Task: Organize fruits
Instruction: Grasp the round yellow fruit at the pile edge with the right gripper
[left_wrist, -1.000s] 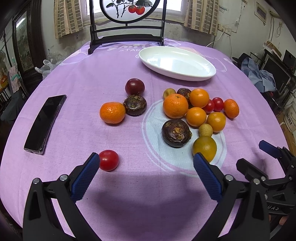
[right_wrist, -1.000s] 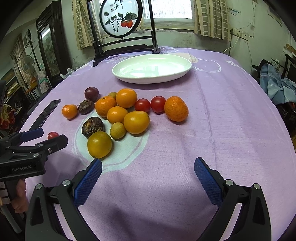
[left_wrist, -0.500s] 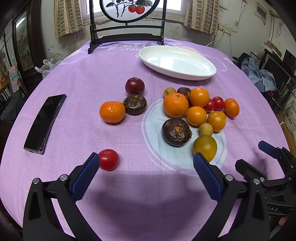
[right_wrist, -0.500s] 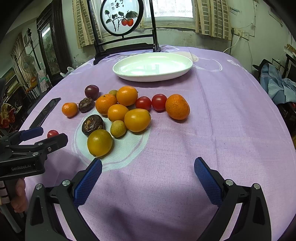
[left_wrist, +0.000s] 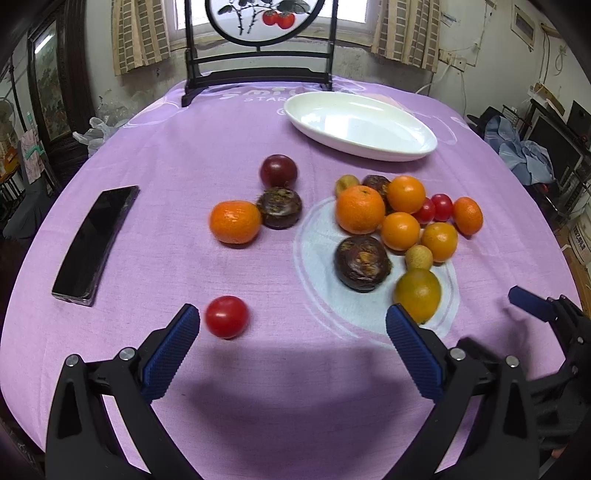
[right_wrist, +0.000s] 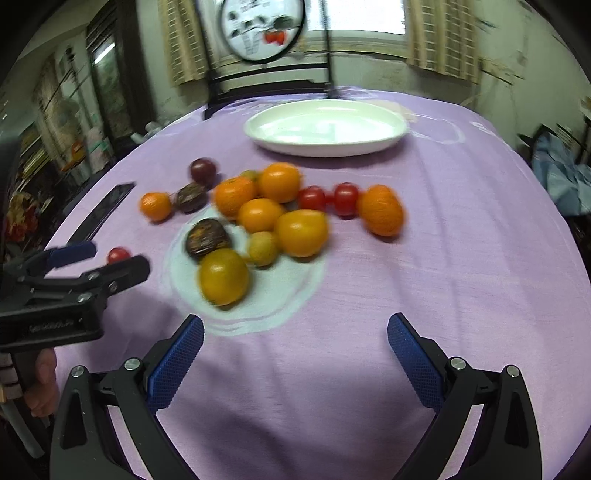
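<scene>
Red cherry tomato (left_wrist: 226, 316) lies alone on the purple tablecloth (left_wrist: 184, 258), just ahead of the left gripper (left_wrist: 291, 345) and close beside its left blue pad; no contact visible. Main fruit cluster sits to the right on a pale circular print: large orange (left_wrist: 360, 209), several smaller oranges, two red tomatoes (left_wrist: 441, 206) touching each other, a dark wrinkled fruit (left_wrist: 362, 264), a small pale yellow fruit (left_wrist: 419, 257), and a yellow-green citrus (left_wrist: 417, 294) nearest the left gripper's right pad. Separate trio to the left of the cluster: mandarin (left_wrist: 235, 227) touching a second dark fruit (left_wrist: 279, 207), with a dark red plum (left_wrist: 278, 171) just behind. White oval plate (left_wrist: 388, 147) stands beyond the fruit, holding nothing. Black phone (left_wrist: 96, 240) lies at the left of the cloth. Left gripper jaws spread wide, nothing between them. Right gripper (right_wrist: 295, 349) jaws likewise spread wide over bare cloth, fruit cluster ahead and to its left; right wrist view is motion-blurred. Framed round screen (left_wrist: 258, 22) stands at the far table edge.
</scene>
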